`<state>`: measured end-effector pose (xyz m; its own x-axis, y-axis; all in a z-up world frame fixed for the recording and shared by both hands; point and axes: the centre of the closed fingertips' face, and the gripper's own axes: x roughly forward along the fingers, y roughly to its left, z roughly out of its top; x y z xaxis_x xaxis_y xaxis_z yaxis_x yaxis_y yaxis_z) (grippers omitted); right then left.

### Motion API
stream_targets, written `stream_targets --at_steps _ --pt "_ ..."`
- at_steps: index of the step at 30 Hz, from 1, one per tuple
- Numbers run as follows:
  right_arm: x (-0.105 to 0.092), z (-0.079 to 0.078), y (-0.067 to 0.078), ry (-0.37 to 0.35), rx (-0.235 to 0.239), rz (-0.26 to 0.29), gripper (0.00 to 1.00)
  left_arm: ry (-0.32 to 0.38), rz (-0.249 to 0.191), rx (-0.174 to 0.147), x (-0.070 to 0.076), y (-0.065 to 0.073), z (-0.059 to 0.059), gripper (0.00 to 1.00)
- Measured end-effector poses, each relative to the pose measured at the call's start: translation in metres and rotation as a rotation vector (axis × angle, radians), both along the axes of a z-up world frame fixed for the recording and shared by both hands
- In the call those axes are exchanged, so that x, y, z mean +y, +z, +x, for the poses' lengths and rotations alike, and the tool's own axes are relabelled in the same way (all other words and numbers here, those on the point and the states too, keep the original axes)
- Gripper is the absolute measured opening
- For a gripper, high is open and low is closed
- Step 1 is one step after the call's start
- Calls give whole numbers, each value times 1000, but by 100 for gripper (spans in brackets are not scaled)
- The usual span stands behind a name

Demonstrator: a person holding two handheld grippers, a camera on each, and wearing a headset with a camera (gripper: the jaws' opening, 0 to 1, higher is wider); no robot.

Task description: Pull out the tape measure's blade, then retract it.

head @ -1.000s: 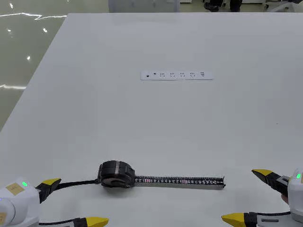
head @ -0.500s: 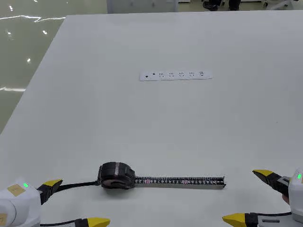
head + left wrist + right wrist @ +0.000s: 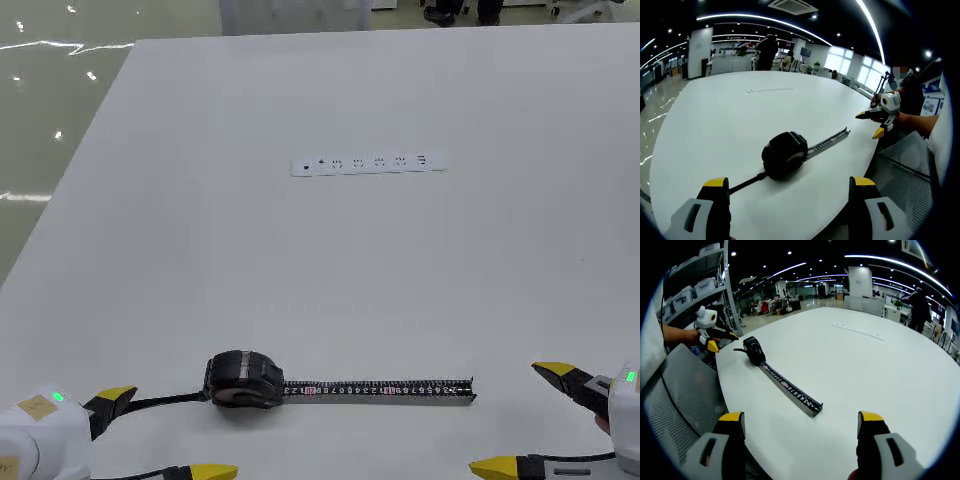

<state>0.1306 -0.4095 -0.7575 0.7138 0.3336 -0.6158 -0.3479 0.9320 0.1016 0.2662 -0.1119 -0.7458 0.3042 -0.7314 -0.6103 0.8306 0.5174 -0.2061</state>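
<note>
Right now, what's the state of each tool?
Left tool: open, holding nothing.
Right tool: open, holding nothing.

Yellow-tipped black fingers point(image 3: 560, 371), white bodies point(image 3: 40, 442)

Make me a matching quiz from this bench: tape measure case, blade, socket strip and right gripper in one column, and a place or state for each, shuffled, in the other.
Things:
1. tape measure case
2. blade
3. socket strip
4. right gripper

Places or states:
A. open, holding nothing, near the blade's tip
B. pulled out, lying flat on the table
C. white, farther up the table
D. black, at the blade's end nearer the left gripper

Pairs: 1-D, 2-B, 3-C, 4-A
</note>
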Motion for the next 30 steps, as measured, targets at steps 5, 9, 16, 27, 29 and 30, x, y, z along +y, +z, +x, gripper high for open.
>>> stream_targets --at_steps 5,9,16,27,29,30 --pt "1 2 1 3 -7 3 94 26 -10 8 -6 0 2 95" --pt "1 3 1 6 -8 6 94 24 -8 6 -13 0 2 95" --pt "4 4 1 18 -21 26 94 48 -20 24 -26 1 2 94" --pt "5 7 1 24 -32 33 94 34 -7 45 -47 0 4 93" --pt "5 7 1 25 -34 33 94 35 -4 46 -52 -1 5 93" --pt "5 7 1 25 -34 34 94 36 -7 49 -54 -1 5 93"
